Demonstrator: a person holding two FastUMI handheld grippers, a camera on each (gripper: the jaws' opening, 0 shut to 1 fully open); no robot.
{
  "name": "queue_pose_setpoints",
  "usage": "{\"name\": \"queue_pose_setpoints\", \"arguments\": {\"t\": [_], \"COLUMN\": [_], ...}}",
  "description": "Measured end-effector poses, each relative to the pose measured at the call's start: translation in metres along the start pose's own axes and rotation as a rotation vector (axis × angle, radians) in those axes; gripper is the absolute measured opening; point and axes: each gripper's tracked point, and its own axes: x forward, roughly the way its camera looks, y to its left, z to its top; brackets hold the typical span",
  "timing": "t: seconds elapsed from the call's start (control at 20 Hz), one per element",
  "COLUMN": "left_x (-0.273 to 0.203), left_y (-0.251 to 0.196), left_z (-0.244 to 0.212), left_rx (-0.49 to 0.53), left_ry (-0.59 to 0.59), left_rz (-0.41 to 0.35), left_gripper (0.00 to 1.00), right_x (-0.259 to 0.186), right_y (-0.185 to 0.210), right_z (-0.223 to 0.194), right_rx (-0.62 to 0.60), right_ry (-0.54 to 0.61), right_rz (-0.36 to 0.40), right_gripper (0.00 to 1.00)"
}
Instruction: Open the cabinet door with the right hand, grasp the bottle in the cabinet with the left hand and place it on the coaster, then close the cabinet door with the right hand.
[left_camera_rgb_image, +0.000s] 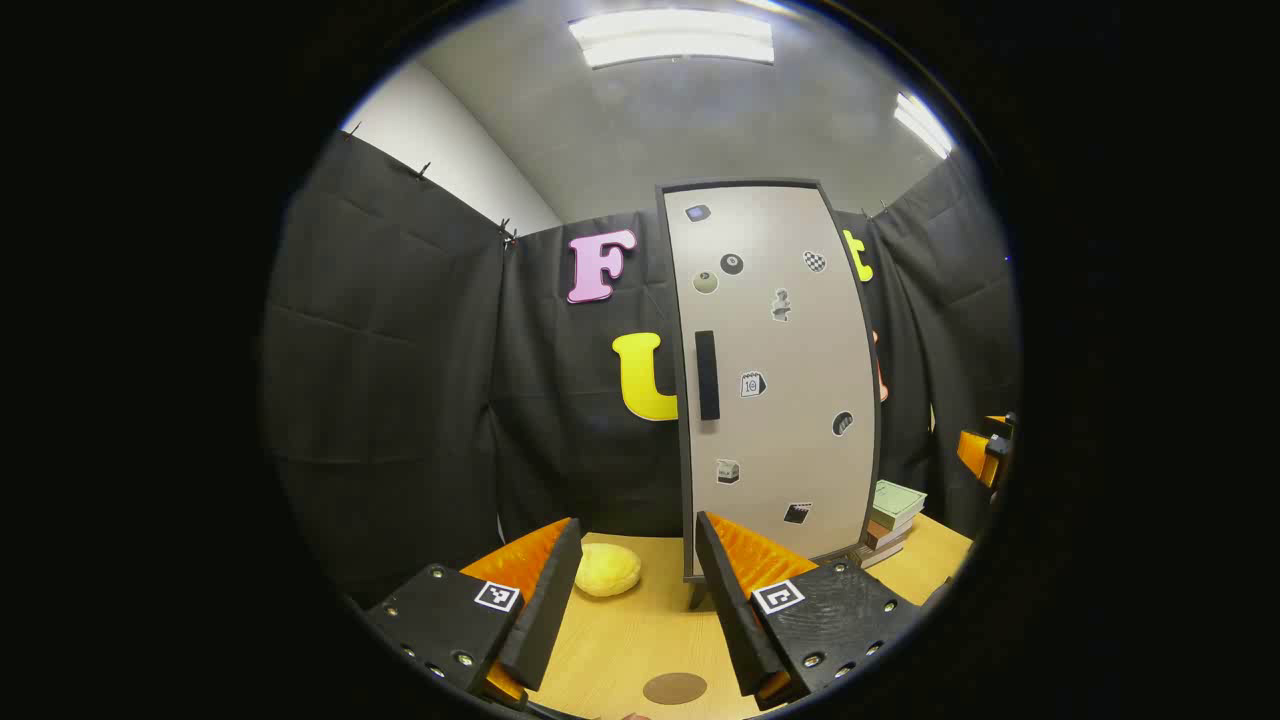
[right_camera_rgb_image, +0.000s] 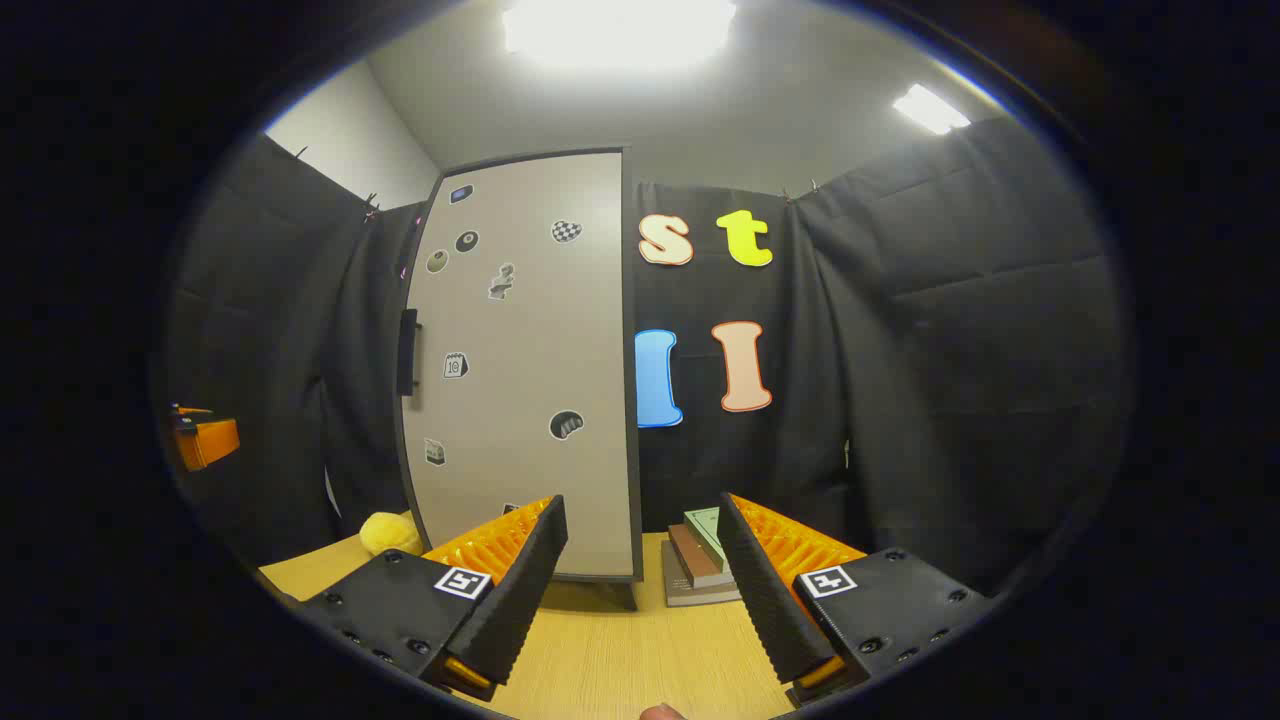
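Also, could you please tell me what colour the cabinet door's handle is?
Black, clearest in the left gripper view: handle on cabinet door.

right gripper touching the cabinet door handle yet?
Apart. In the right gripper view the right gripper is open low over the table, with the black handle far up on the shut cabinet door.

Yellow plush lump (left_camera_rgb_image: 606, 569) on wooden table (left_camera_rgb_image: 640, 640); book stack (right_camera_rgb_image: 700, 560) on table right of cabinet.
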Motion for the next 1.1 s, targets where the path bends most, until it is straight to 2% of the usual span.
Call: {"name": "queue_pose_setpoints", "arguments": {"t": [0.45,0.5,0.55,1.0,1.05,1.1], "left_x": [0.001,0.001,0.001,0.005,0.005,0.007], "left_y": [0.009,0.01,0.01,0.01,0.01,0.012], "left_z": [0.007,0.007,0.006,0.005,0.005,0.006], "left_rx": [0.003,0.002,-0.002,-0.01,-0.01,-0.008], "left_ry": [-0.031,-0.034,-0.034,-0.038,-0.039,-0.041], "left_rz": [0.013,0.012,0.009,-0.001,-0.002,-0.001], "left_gripper": [0.66,0.66,0.66,0.66,0.66,0.66], "right_x": [-0.001,-0.002,-0.002,-0.006,-0.005,-0.004], "right_y": [0.003,0.003,0.004,0.006,0.008,0.01], "right_z": [0.005,0.005,0.005,0.008,0.01,0.011], "right_rx": [-0.016,-0.013,-0.009,-0.006,-0.003,0.001], "right_ry": [-0.011,-0.008,-0.006,-0.001,0.0,0.0], "right_rz": [-0.005,-0.008,-0.01,-0.015,-0.013,-0.009], "right_gripper": [0.96,0.92,0.96,0.96,0.92,0.96]}}
